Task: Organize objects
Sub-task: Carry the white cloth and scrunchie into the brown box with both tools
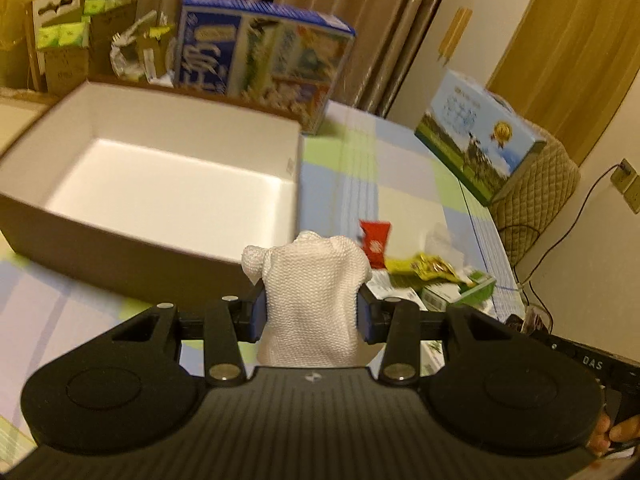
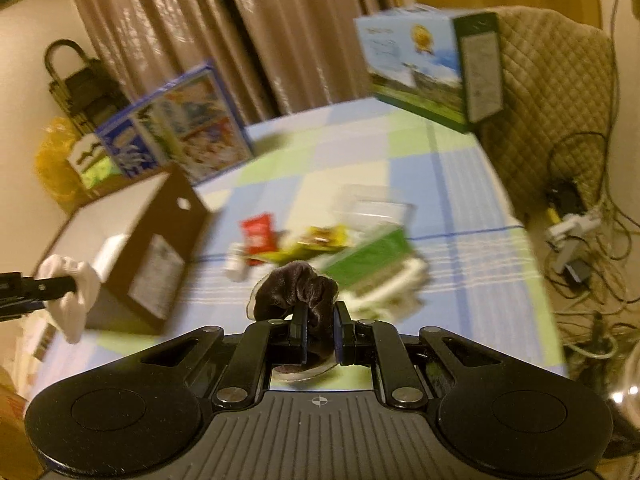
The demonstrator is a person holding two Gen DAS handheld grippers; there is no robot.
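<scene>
The left gripper [image 1: 310,304] is held level above the checked tablecloth [image 1: 400,160], its jaws clamped on a white knitted cloth [image 1: 312,280] that stands upright between them, long axis pointing up and down. The open brown box [image 1: 120,248], white inside, sits just ahead and to its left. To the right, the right gripper [image 2: 320,332] hovers low, jaws nearly closed, pinching a dark velvet scrunchie [image 2: 296,288] that bulges above the fingers. Beyond it lie a red packet [image 2: 258,234], a yellow packet [image 2: 324,238] and a green box [image 2: 370,256], blurred.
</scene>
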